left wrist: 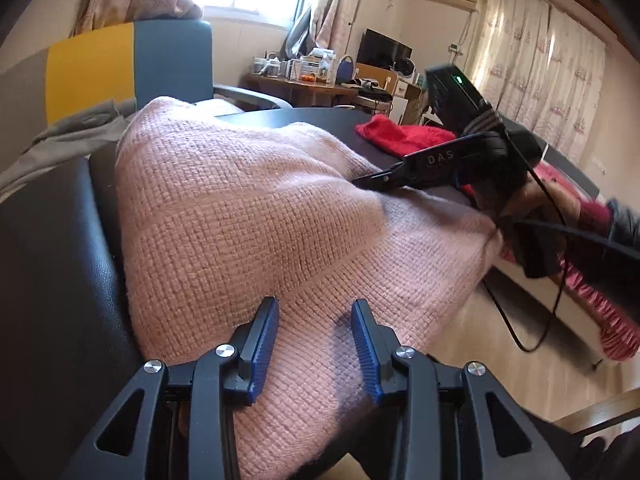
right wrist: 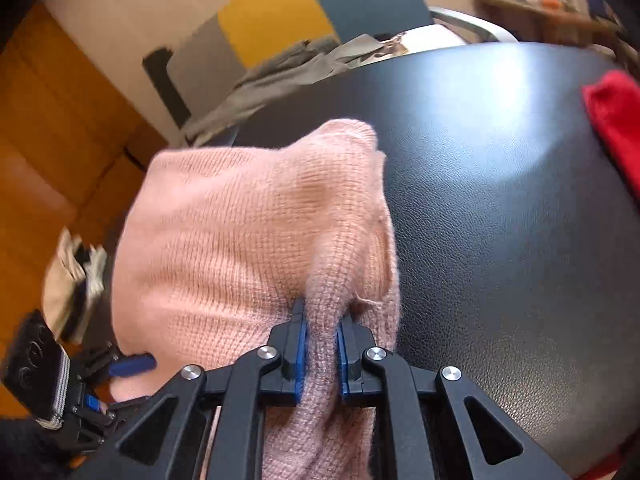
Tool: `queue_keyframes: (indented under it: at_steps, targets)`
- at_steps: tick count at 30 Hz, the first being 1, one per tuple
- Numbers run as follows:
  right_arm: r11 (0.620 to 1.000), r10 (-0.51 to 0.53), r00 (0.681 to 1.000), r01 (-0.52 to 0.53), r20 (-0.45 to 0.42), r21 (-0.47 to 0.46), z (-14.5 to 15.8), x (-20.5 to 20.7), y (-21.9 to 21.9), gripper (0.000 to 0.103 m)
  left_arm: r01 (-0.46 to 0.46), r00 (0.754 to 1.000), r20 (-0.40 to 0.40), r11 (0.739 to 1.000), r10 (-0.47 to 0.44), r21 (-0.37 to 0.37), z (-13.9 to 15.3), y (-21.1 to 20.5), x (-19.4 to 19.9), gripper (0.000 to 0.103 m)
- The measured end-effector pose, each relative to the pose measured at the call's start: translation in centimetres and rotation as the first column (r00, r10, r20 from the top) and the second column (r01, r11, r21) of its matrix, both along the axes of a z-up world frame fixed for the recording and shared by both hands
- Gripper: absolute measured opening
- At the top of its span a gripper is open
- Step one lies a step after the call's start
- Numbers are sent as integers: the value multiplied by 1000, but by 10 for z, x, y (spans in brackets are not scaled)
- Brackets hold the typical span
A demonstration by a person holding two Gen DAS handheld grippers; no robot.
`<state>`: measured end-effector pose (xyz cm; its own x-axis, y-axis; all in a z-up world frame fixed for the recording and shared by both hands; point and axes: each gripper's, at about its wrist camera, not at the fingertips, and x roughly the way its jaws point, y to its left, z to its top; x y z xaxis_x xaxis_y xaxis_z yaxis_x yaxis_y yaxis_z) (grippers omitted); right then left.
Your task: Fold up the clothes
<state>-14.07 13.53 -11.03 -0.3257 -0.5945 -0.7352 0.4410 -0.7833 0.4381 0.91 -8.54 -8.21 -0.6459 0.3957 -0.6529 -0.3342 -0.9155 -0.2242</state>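
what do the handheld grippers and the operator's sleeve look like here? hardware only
Both are black plastic linkage frames with silver pivot pins and ribbed blue pads: left gripper, right gripper. Seen from the left wrist, the right gripper carries white "DAS" lettering, a green LED, a striped strap and a black cable. The sleeve is dark over a maroon cuff.

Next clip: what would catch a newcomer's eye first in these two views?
The pink knit sweater fills the middle of both views, heaped on the black table. The right hand-held gripper is shut on a bunched fold of it, while the left hand-held gripper stands open over the knit. A red garment lies at the table's far edge.
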Motion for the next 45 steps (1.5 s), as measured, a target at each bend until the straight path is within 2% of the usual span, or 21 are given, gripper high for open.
queue_keyframes:
  at_steps: [2,4,5,6,7,9,11,15,17,19,22,23,24,25,26,28,31,34,41,43,45]
  targets:
    - [1000,6,1000,-6,-1,-18,0,0,2,15,-10,1000,12,998,9,63,9,-9,-4,38]
    - [1000,7,1000,-6,8,-29,7,-2,5,26,-34,999,-19,993,36,115,22,-22,-6,38]
    - [1000,8,1000,-8,0,-22,13,-3,7,37,-48,998,-39,989,54,139,30,-30,-7,38]
    - [1000,8,999,-8,-41,15,25,-1,5,45,-65,995,-59,985,75,158,37,-40,-10,38]
    - [998,11,996,-5,-88,58,37,2,4,48,-81,992,-79,981,96,176,44,-49,-13,38]
    - [994,31,986,-13,-166,108,60,10,-2,49,-112,984,-115,971,138,209,58,-68,-20,38]
    - [991,81,973,-55,-215,124,80,19,-19,49,-140,976,-136,971,169,195,65,-83,-35,38]
    - [977,179,940,-134,-291,167,110,36,-57,55,-133,980,-121,973,157,189,69,-99,-74,38]
    - [967,209,933,-152,-292,206,105,39,-81,55,-110,985,-110,979,131,174,69,-101,-95,38]
    - [961,197,944,-132,-265,244,86,37,-94,55,-71,991,-98,986,86,148,66,-99,-111,38]
    - [956,137,961,-65,-241,286,45,36,-83,58,-10,999,-42,998,12,63,51,-84,-142,38]
    - [953,124,962,-48,-242,298,31,37,-77,59,-14,1000,-9,1000,14,15,41,-80,-149,38]
    - [966,108,954,-35,-279,257,25,42,-68,59,-8,999,43,999,9,-36,25,-74,-158,38]
    - [978,90,943,-24,-321,205,20,47,-59,59,-5,997,80,997,11,-78,11,-69,-166,41]
    - [988,70,930,-15,-361,152,16,52,-49,59,-29,998,61,997,34,-74,5,-68,-166,41]
    - [991,67,908,-11,-414,137,11,56,-47,59,-108,991,69,993,110,-36,1,-70,-169,41]
    - [987,77,893,-5,-443,162,11,56,-50,59,-171,984,16,976,175,-137,0,-53,-166,42]
    - [986,80,892,-5,-445,166,13,58,-47,59,-218,975,24,971,221,-97,-5,-57,-168,42]
    - [983,74,900,6,-430,183,25,60,-60,61,-226,973,30,972,228,-61,6,-66,-163,42]
    - [981,78,915,0,-395,194,30,57,-61,64,-253,967,27,966,255,-52,16,-69,-159,42]
    - [980,71,929,3,-362,200,37,57,-60,77,-285,958,11,956,286,-65,24,-75,-147,42]
